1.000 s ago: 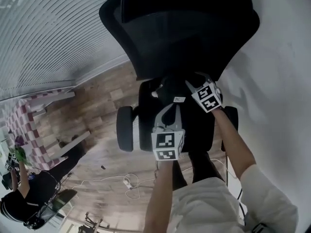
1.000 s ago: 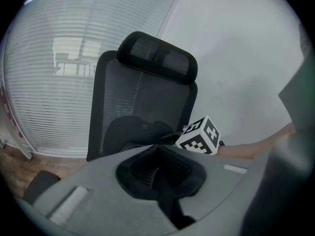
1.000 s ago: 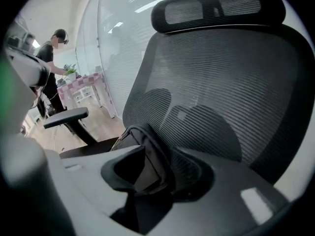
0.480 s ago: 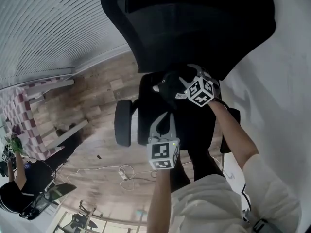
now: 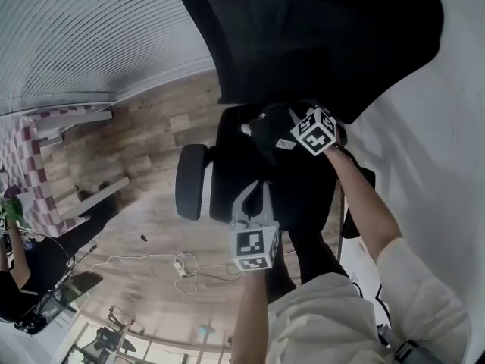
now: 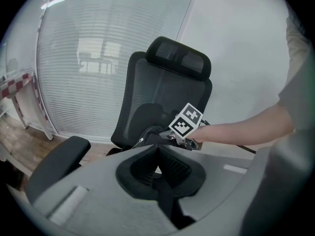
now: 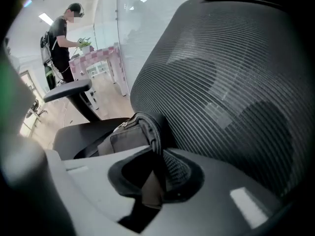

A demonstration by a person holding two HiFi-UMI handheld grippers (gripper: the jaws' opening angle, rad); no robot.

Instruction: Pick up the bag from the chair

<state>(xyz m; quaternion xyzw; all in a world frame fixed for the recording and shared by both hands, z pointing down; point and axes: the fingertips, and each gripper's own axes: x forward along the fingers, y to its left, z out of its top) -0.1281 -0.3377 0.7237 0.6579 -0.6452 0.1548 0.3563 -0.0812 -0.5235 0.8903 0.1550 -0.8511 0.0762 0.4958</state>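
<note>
Bag (image 7: 132,134), black with a zip, sits on the seat of the black office chair (image 5: 326,44), up against its mesh backrest. We hold 2 grippers: the right gripper (image 7: 156,167) has just been closing its jaws, and they now pinch the bag's zipped upper edge. Our left gripper (image 6: 157,167) hangs over the seat's front, apart from the bag, jaws together with nothing between them.

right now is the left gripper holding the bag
No, the left gripper has nothing between its jaws, and the bag lies ahead of it on the chair.
</note>
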